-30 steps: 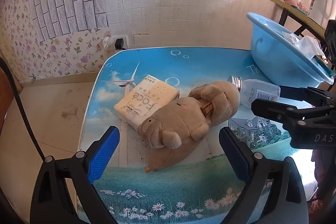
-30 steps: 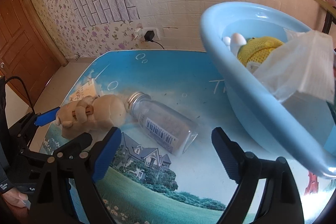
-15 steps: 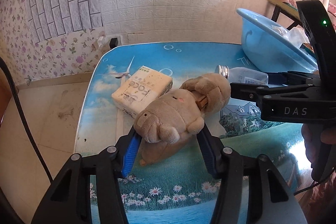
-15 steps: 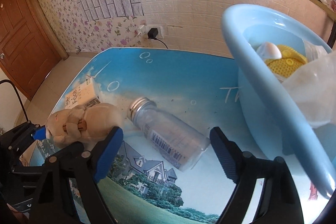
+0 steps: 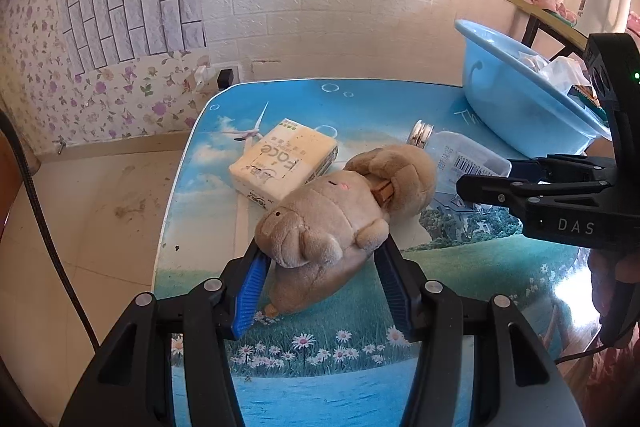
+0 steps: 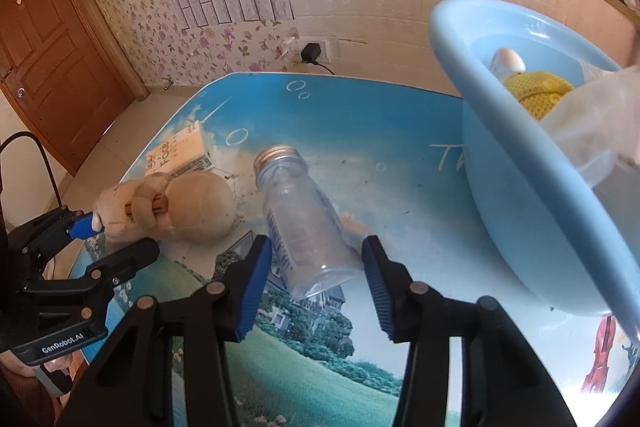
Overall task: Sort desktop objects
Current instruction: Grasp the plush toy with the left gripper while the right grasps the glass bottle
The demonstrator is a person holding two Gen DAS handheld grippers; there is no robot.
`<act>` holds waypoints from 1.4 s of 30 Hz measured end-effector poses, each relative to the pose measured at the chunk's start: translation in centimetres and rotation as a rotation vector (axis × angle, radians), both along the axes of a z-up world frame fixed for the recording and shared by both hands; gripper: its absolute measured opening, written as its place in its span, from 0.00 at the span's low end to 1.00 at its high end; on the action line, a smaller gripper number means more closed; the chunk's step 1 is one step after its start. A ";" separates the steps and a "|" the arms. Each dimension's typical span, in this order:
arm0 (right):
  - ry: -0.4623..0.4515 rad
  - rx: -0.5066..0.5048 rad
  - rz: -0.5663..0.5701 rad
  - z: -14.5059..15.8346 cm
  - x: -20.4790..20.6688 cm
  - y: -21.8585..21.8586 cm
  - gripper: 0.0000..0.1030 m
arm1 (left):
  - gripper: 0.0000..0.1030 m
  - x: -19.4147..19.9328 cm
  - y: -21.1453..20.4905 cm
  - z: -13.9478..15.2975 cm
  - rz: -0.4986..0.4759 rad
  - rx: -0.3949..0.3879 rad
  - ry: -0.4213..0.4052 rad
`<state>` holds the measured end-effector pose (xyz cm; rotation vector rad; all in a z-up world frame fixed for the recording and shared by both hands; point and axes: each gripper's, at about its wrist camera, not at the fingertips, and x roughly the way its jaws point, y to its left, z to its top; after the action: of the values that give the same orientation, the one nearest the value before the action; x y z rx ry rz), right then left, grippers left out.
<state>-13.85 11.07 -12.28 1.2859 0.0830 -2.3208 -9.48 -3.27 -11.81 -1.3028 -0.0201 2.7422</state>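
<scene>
Plush toy pinched, bottle between closing fingers

Left gripper (image 5: 320, 279) has its blue-padded fingers (image 5: 249, 293) pressed against both sides of a tan plush toy (image 5: 332, 223), pinching it low on its body. The toy lies on the picture-printed tabletop (image 5: 360, 115), its head end resting against a cream tissue pack (image 5: 284, 163) on one side and close to a clear bottle (image 6: 304, 223) on the other. Right gripper (image 6: 316, 279) straddles the bottle's bottom end; its fingers (image 6: 252, 291) are closing, the left pad at the bottle's side, the right pad just beside it with a sliver of gap showing. The bottle lies on its side, metal cap pointing toward the wall. A light blue basin (image 6: 532, 187) stands on the tabletop to the right, holding a yellow knitted item (image 6: 536, 95) and a crumpled plastic bag (image 6: 596, 119)
</scene>
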 end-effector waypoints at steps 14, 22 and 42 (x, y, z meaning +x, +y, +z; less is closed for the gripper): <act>0.002 -0.011 -0.012 0.5 2.9 2.6 0.43 | 0.51 1.7 0.3 0.3 0.033 -0.001 -0.008; 0.008 -0.007 -0.032 0.8 4.7 5.1 0.43 | 0.51 2.6 1.7 1.1 0.015 0.003 -0.001; 0.015 0.035 -0.034 0.6 6.9 7.3 0.60 | 0.55 3.5 4.4 0.2 -0.021 -0.044 -0.052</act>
<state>-6.93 18.38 -11.71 1.2965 0.1074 -2.3675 -5.93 1.15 -11.64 -1.3771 0.0502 2.7060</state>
